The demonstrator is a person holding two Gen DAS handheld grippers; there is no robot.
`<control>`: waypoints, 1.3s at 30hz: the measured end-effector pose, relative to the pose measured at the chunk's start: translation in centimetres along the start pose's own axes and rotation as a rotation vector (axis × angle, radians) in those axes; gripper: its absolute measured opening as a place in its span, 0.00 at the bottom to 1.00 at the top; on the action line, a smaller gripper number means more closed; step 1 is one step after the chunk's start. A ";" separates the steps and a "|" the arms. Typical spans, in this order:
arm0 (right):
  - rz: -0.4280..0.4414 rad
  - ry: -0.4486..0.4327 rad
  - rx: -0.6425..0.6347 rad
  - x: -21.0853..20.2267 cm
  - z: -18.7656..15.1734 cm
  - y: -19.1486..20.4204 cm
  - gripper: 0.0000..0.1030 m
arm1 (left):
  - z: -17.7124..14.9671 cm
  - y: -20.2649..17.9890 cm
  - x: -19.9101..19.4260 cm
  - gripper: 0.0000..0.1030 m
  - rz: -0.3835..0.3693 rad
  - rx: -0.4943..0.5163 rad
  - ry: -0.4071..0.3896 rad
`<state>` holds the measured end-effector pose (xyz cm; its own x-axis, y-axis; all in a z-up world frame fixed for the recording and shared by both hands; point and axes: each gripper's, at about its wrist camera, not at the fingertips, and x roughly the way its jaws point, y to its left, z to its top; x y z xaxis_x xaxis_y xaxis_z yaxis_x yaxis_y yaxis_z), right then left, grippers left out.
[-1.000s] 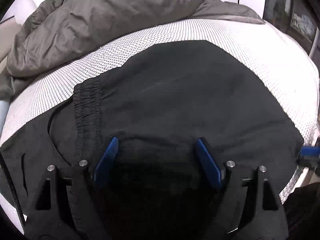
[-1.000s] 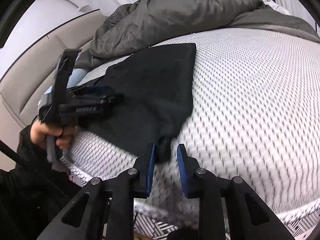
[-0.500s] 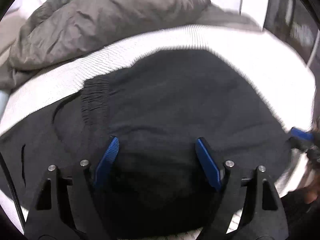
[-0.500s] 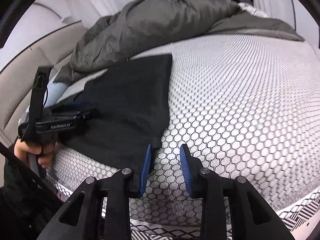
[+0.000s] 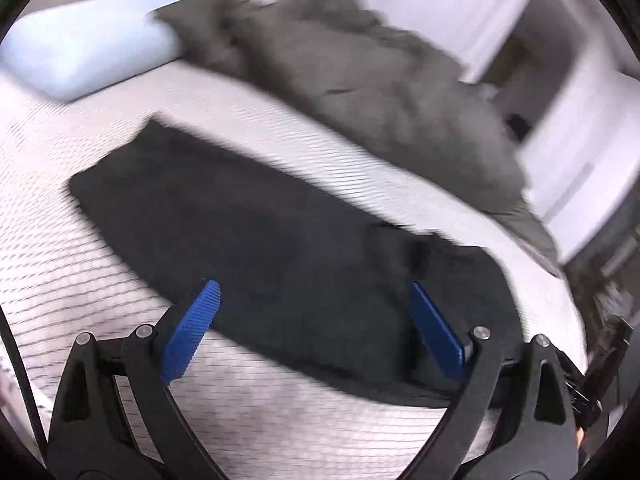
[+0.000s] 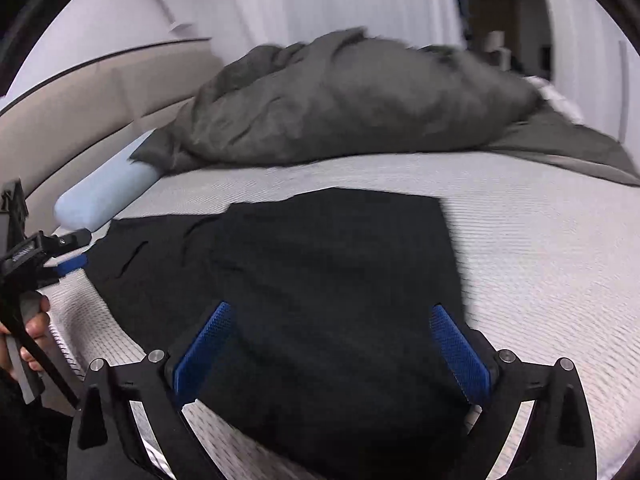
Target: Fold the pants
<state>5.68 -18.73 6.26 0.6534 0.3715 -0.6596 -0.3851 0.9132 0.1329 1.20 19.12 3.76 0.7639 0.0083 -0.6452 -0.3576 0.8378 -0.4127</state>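
Legible text, labels, brands, numbers, signs: none. The black hand-held left gripper point(image 6: 60, 258), at the left edge of the right wrist view beside the black folded fabric pants point(image 6: 320, 280), carries a pale strip on its body, too blurred to read.

Motion blur smears the pants point(image 5: 280, 248) and duvet point(image 5: 380, 92).

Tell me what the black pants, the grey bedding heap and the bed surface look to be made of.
Black pants: thin woven cloth, matte, lying flat with soft creases; likely light synthetic or cotton.
Grey bedding heap: soft padded fabric, faint sheen, puffy and crumpled; probably a duvet.
Bed surface: white textile with a fine dark mesh pattern; looks knitted, though blur hides detail.
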 end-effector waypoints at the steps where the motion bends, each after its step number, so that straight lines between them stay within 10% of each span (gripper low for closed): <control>1: 0.010 0.044 -0.005 1.7 0.2 0.7 0.98 | -0.1 0.6 0.4 0.91 0.031 0.000 0.008; 4: -0.010 0.198 -0.042 5.8 -0.5 1.9 0.98 | -0.2 2.5 1.6 0.91 0.138 -0.016 0.040; 12: -0.087 0.179 -0.133 5.0 -2.1 1.5 0.98 | 0.3 3.3 4.1 0.91 0.189 -0.025 0.083; 22: -0.124 0.149 -0.175 4.0 -3.0 1.7 0.98 | 1.6 5.2 4.7 0.86 0.048 -0.227 0.079; 25: -0.126 0.148 -0.178 3.9 -2.8 1.6 0.98 | 3.3 7.1 5.7 0.58 0.007 -0.342 0.050; 27: -0.120 0.145 -0.175 3.8 -2.8 1.4 0.99 | 3.9 8.7 6.5 0.10 0.005 -0.422 0.038; 29: -0.111 0.141 -0.168 3.7 -2.8 1.3 0.99 | 4.3 9.0 6.2 0.03 0.014 -0.422 0.015; 35: -0.096 0.117 -0.165 2.5 -2.9 0.8 0.99 | 5.4 -3.7 -1.9 0.02 -0.038 -0.036 -0.223; 39: -0.110 0.081 -0.135 1.0 -3.0 -1.1 0.99 | 2.0 -16.5 -3.0 0.02 -0.160 0.282 -0.188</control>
<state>4.84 -19.90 3.27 0.6436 0.2512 -0.7230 -0.4016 0.9149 -0.0397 5.86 6.40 13.82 0.8927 -0.0565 -0.4471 -0.0842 0.9538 -0.2886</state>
